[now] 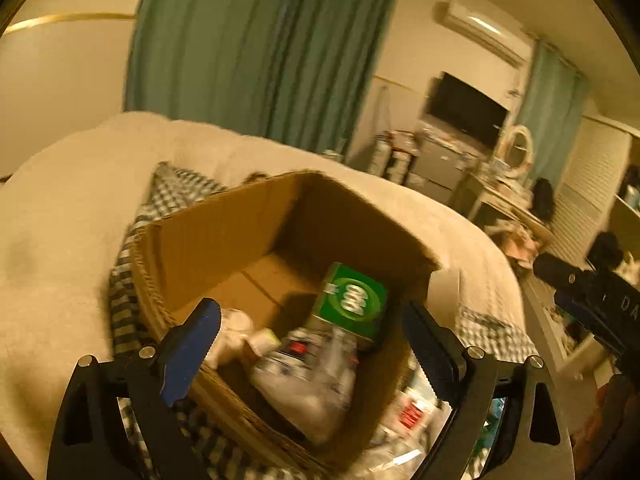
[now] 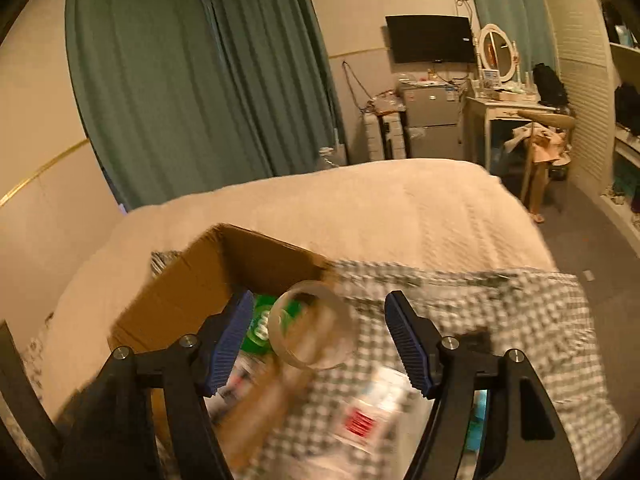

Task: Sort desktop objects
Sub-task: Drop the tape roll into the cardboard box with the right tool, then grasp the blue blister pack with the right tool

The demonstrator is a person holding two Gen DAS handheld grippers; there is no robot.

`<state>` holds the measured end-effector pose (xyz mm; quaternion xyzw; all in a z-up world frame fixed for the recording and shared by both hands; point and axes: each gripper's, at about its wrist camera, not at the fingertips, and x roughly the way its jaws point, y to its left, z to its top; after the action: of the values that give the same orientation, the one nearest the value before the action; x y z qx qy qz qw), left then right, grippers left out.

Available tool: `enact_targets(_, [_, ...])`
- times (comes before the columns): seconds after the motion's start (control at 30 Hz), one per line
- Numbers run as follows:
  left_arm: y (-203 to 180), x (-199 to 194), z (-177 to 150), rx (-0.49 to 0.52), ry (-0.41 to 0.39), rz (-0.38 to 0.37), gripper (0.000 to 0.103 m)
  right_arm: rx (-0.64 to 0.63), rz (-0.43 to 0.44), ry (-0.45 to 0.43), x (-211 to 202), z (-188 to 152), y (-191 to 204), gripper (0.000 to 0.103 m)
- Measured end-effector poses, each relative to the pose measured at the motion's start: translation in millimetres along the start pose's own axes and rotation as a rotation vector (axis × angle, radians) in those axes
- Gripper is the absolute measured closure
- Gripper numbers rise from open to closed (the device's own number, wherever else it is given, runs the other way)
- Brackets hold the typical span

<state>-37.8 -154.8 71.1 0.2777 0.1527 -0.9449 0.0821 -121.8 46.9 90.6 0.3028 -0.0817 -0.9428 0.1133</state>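
Clear tape roll [image 2: 312, 326] is seen loose between the spread right tongs [image 2: 318, 342], at the cardboard box [image 2: 192, 292] rim; it may be tipped outside. Left tongs [image 1: 316, 354] are held open, empty.

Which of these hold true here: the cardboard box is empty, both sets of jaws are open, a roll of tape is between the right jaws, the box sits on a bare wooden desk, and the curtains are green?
1. The brown cardboard box is empty. False: it holds a green carton and clear plastic packets.
2. Both sets of jaws are open. True: the left gripper and right gripper each stand wide apart.
3. A clear roll of tape shows between the right jaws. True, though untouched by either one.
4. The box sits on a bare wooden desk. False: it rests on a grey-checked cloth over a cream bed cover.
5. The curtains are green. True.
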Motion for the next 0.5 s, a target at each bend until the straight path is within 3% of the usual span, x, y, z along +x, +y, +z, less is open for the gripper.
enact_targets(0.13, [-21,-16,-8,0.047,0.007,-0.023,0.007,0.047,-0.018,-0.007,-32,-3,-24,0.035])
enact_targets(0.3, [-27,-36,-42,0.076,-0.012,-0.059,0.004,-0.019,-0.055,0.004,-58,-24,-34,0.035])
enact_targets(0.5, [-63,-23,-100,0.187,0.145,-0.131,0.004,0.016,-0.134,0.083,-62,-84,-91,0.035])
